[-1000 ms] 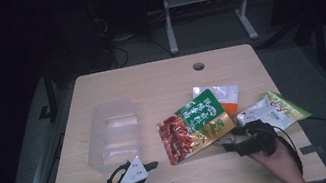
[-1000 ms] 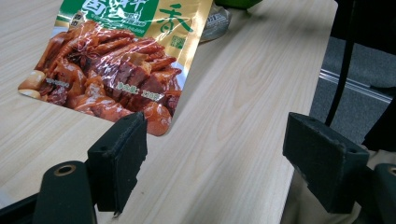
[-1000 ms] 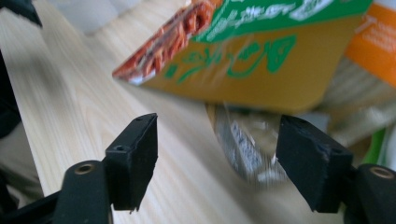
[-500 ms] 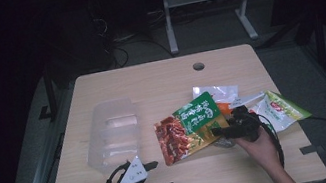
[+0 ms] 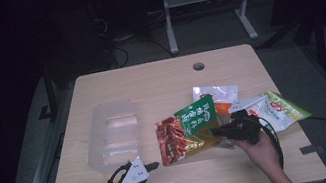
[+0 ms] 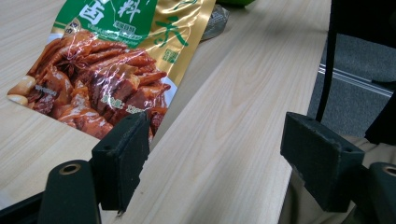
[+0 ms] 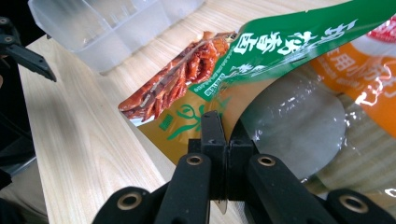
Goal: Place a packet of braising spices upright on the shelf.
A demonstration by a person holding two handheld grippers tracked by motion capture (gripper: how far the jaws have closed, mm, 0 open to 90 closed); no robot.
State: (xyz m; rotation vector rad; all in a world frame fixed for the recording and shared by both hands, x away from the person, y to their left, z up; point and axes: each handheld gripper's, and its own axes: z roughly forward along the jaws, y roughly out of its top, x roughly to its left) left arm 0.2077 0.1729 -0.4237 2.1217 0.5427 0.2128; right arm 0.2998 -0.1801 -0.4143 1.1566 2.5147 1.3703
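A green-and-red snack packet point(image 5: 185, 130) lies mid-table, its right edge lifted slightly off the wood. My right gripper point(image 5: 216, 133) has just been closing and is now shut on that edge. In the right gripper view the jaws point(image 7: 226, 135) meet tightly on the packet's gold lower edge point(image 7: 187, 126). My left gripper point(image 5: 161, 177) rests open near the table's front edge, nothing between its fingers. In the left gripper view its jaws point(image 6: 219, 154) stand wide apart, with the packet point(image 6: 107, 70) just ahead to the left.
A clear plastic container point(image 5: 115, 133) sits to the left of the packet. A white-and-orange packet point(image 5: 217, 94) and a green-and-white packet point(image 5: 278, 109) lie at the right. A cable hole point(image 5: 198, 66) marks the table's far side.
My right gripper moved left to the green-and-red packet and its jaws closed on the packet's right edge, which now sits slightly raised. The left gripper stayed put.
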